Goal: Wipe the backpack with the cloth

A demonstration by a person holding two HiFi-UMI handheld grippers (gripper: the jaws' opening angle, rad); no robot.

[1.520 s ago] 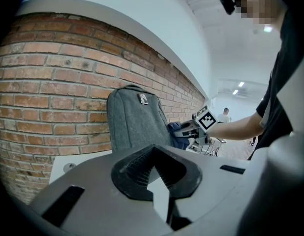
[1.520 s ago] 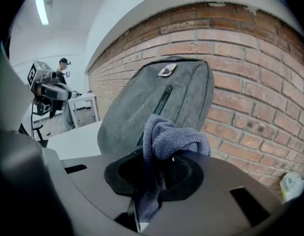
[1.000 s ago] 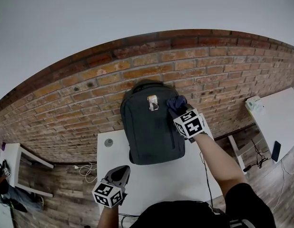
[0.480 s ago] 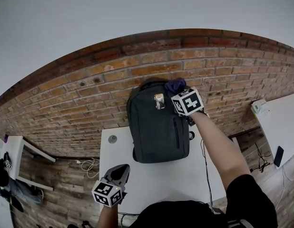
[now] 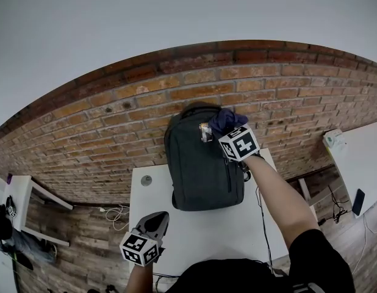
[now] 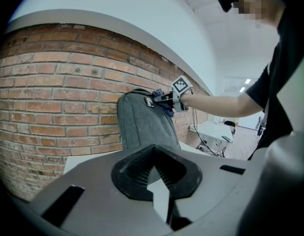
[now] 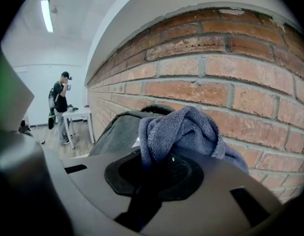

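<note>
My right tool (image 5: 221, 129) is clamped on the cloth (image 5: 224, 119), a bunched blue-grey rag that bulges out past the jaws toward the brick wall (image 5: 115, 127). I hold it high against the upper right shoulder of the backpack (image 5: 201, 170), just beside the small shiny tag (image 5: 204, 133) on the front. The backpack is dark grey and stands upright at the far edge of the tabletop (image 5: 194, 237), its back to the wall and its top handle near the bricks.

My left tool (image 5: 155, 220) has its jaws together with nothing between them. It sits low at the near left corner of the tabletop, well apart from the backpack and pointing toward it.

A small round disc (image 5: 146, 180) lies near the far left corner of the tabletop, beside the bag's lower left. A thin cable (image 5: 262, 221) runs along the right edge.
</note>
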